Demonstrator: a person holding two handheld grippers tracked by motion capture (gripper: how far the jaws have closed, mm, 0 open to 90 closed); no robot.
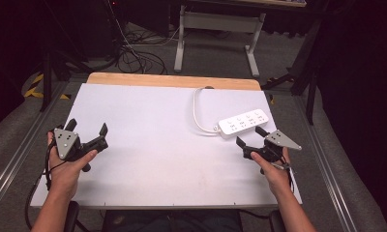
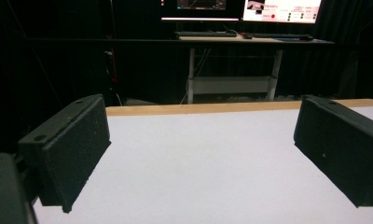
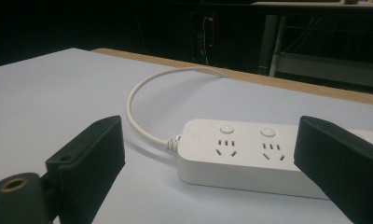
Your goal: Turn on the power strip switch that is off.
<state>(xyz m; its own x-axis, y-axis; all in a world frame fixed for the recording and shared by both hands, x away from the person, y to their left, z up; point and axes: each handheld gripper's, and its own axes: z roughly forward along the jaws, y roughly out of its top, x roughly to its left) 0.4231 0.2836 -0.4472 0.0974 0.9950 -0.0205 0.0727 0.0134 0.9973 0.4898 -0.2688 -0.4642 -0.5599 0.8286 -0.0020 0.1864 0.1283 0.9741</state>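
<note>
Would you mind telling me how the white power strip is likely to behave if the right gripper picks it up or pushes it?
The power strip looks like a rigid, flat plastic bar, so it should probably slide rather than roll or tip. Its smooth, rounded shell may be slippery between the pads. The attached cord curves loosely toward the table's far edge, so it will likely trail and tug slightly.
</note>
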